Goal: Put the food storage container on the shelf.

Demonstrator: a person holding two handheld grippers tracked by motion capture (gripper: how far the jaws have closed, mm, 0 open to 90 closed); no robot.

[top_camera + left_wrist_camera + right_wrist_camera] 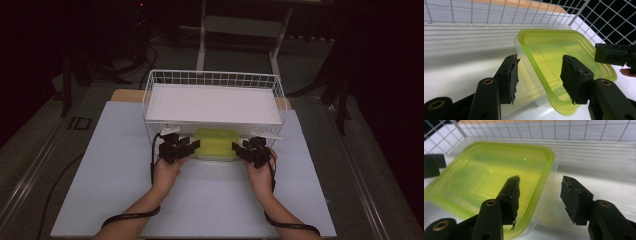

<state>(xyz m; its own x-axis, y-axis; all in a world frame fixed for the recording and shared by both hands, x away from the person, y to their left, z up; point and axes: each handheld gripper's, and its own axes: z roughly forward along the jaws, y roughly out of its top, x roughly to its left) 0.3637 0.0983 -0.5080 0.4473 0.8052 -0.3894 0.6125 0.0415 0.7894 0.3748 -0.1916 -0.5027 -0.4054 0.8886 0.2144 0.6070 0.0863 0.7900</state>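
Green-lidded container [216, 143], hand-held grippers open astride edges

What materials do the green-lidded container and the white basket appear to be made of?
The container looks like clear plastic: the surface behind it shows through its wall. Its lid seems to be translucent yellow-green plastic with a smooth, glossy finish. The basket appears to be metal wire with a white coating, as its thin rods form an open grid.

- The high view looks forward and down from above the near edge of the tabletop [115, 150], taking in all of it from afar.
- The left gripper view rides close behind its jaws, facing the green-lidded container [564, 65] from its left.
- The right gripper view faces the same container, close up, from its right; both share its lid and the wire basket [549, 130].
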